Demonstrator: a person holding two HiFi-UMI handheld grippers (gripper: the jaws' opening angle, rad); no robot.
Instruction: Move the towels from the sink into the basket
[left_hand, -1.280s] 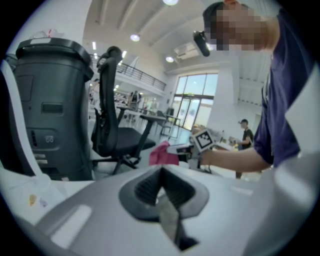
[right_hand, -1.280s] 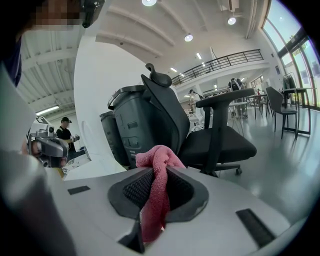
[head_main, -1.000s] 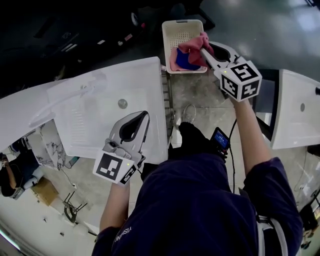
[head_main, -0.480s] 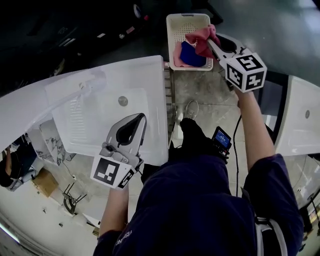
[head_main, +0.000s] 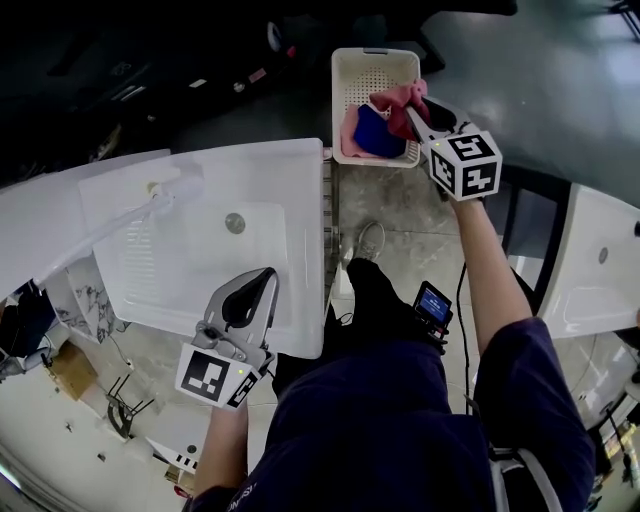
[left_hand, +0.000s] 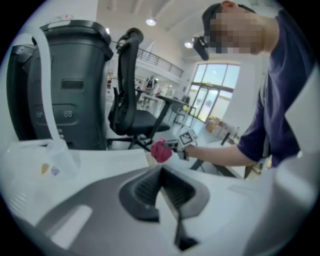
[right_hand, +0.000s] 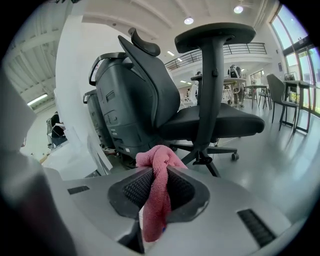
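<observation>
A white basket (head_main: 352, 75) stands on the floor beyond the white sink (head_main: 290, 190). It holds a blue towel (head_main: 372, 128) and a pink one (head_main: 349, 127). My right gripper (head_main: 412, 103) is shut on a pink-red towel (head_main: 398, 100) that hangs over the basket's right side; in the right gripper view the towel (right_hand: 157, 185) bunches between the pads and droops below my right gripper (right_hand: 155, 172). My left gripper (head_main: 262, 292) hovers at the sink's near rim, shut with nothing in it (left_hand: 161, 172). The basin shows only its drain (head_main: 235, 222).
A faucet (head_main: 160, 195) stands at the sink's far left. A second white sink (head_main: 600, 260) lies to the right, with bare floor between. A grey bin (right_hand: 125, 110) and an office chair (right_hand: 210, 115) stand past the basket.
The right gripper has sunk with the pink-red towel, down over the basket's right side. The left gripper has dropped back toward the sink's near rim.
</observation>
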